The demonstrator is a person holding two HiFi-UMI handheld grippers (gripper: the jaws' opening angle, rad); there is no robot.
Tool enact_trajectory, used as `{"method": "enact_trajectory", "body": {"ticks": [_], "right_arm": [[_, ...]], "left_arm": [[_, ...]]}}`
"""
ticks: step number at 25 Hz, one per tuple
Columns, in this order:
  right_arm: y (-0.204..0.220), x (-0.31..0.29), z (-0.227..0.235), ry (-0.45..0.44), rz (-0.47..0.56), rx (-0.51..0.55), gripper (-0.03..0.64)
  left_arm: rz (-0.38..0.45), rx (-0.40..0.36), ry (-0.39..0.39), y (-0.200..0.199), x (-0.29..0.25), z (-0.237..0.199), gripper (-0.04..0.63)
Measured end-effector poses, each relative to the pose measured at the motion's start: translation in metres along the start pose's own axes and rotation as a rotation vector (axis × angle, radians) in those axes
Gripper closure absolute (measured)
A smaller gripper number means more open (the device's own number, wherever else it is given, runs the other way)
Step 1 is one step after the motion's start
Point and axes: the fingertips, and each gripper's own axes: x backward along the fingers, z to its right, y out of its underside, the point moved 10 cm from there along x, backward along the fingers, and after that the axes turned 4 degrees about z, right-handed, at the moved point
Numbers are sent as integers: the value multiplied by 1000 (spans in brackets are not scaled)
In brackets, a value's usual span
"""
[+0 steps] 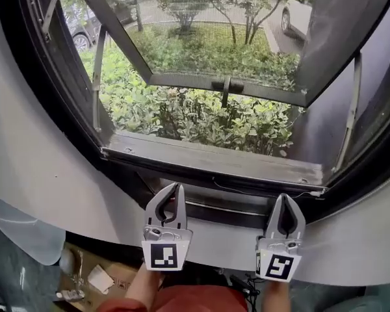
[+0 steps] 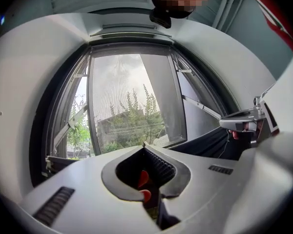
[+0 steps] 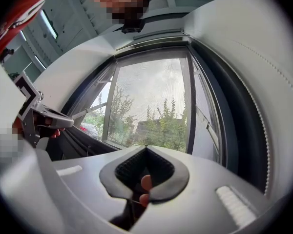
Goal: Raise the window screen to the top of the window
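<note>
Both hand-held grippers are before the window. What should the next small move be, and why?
Probably reach both forward to the grey bar ahead, opening the jaws. The left hand-held gripper and the right hand-held gripper are shut, empty and short of that bar, which seems to be the rail to lift.

Open gap above the sill rail (image 1: 211, 162), centre: I can pass there. Far side is blocked by the swung-out sash (image 1: 227, 82). Left stay (image 1: 97, 77) and right stay (image 1: 351, 109) hem it. Left gripper (image 1: 177, 187) and right gripper (image 1: 285, 197) sit near, well apart.
</note>
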Motion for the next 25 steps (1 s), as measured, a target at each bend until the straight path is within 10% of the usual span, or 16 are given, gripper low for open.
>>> {"method": "enact_trajectory", "body": {"ticks": [14, 25], "right_arm": [[0, -15, -26, -91, -30, 103, 598], [8, -23, -37, -474, -223, 591, 487]], "left_arm": [[-45, -92, 117, 21, -15, -23, 589], [-106, -685, 395, 28, -24, -27, 465]]}}
